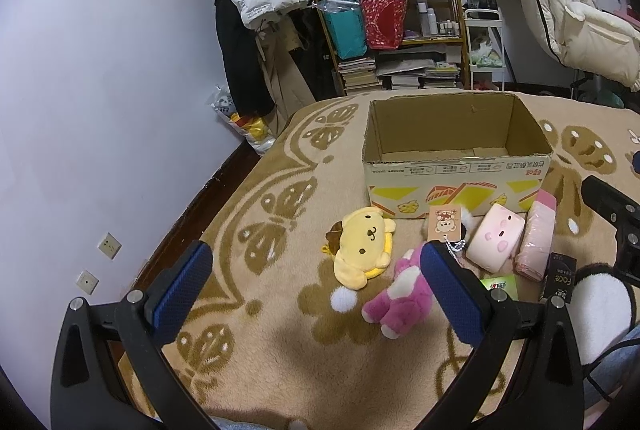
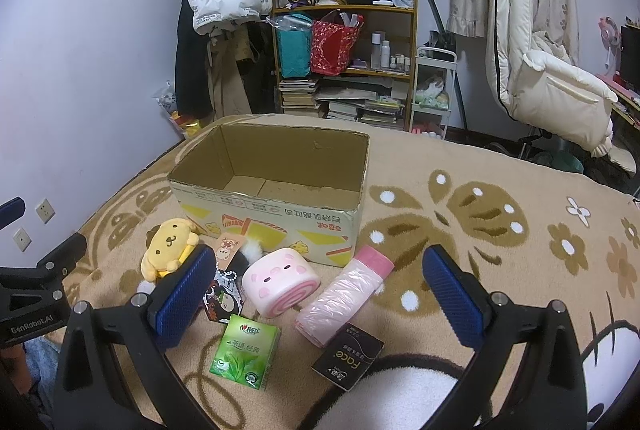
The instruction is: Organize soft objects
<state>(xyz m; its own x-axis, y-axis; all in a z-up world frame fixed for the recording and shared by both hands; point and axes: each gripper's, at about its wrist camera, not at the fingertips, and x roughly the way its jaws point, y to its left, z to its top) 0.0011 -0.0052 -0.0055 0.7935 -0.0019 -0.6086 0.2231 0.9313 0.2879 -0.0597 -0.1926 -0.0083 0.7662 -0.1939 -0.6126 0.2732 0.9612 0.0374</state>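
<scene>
Hovering with both pairs of tongs spread wide and gripping nothing: left gripper (image 1: pixel 316 290) sitting nearest the magenta plush (image 1: pixel 396 294), just ahead by its right pad, long axis slanting up-right; right gripper (image 2: pixel 316 294) framing the pink roll cushion (image 2: pixel 280 280) and pink packet (image 2: pixel 344 294). Lying beyond both, touching nothing held, the empty cardboard box (image 2: pixel 276 220) on the blanket (image 2: pixel 500 270). Likely opening with the left.

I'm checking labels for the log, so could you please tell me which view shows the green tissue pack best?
The right wrist view: the green tissue pack lies whole and unobstructed. In the left wrist view only a sliver shows behind the left gripper finger.
</scene>
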